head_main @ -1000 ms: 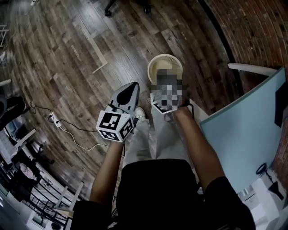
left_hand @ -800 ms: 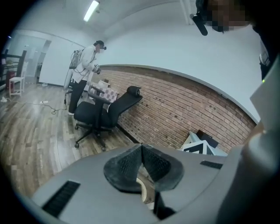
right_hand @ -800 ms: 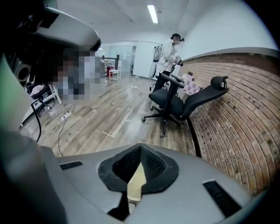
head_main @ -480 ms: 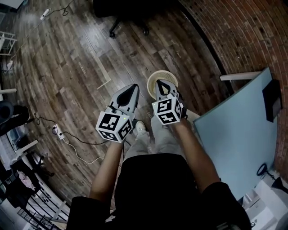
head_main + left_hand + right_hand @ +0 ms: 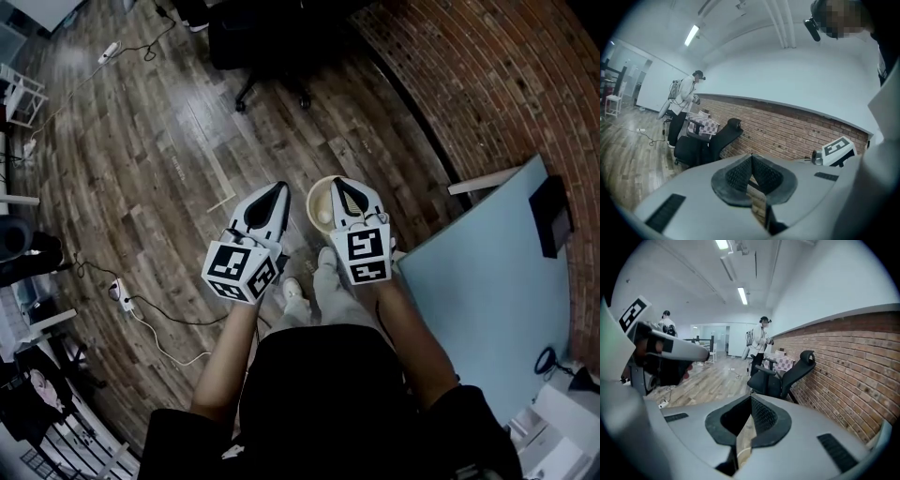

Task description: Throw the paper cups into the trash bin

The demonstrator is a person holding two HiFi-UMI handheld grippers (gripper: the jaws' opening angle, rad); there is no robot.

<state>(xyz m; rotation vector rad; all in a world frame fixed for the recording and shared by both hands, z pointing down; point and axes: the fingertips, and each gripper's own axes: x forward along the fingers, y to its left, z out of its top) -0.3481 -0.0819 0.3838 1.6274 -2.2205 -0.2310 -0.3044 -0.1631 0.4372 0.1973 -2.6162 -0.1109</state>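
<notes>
The cream round trash bin point(image 5: 315, 194) stands on the wood floor in front of the person's feet. A pale shape point(image 5: 323, 216) lies inside it; I cannot tell whether it is a paper cup. My right gripper point(image 5: 338, 182) hangs above the bin's right half and hides it, jaws shut and empty point(image 5: 751, 400). Just left of the bin, my left gripper point(image 5: 279, 187) is held at about the same height; its pads meet with nothing between them point(image 5: 751, 159). Both grippers point roughly level towards the brick wall.
A black office chair point(image 5: 272, 47) stands ahead by the brick wall point(image 5: 487, 84). A pale blue tabletop point(image 5: 497, 272) lies at the right. A power strip with cable point(image 5: 122, 298) lies on the floor at the left. A person point(image 5: 759, 345) stands beyond the chair.
Both grippers have risen and tilted up towards level. The right gripper has come over the bin's right side. The bin sits lower in the head view.
</notes>
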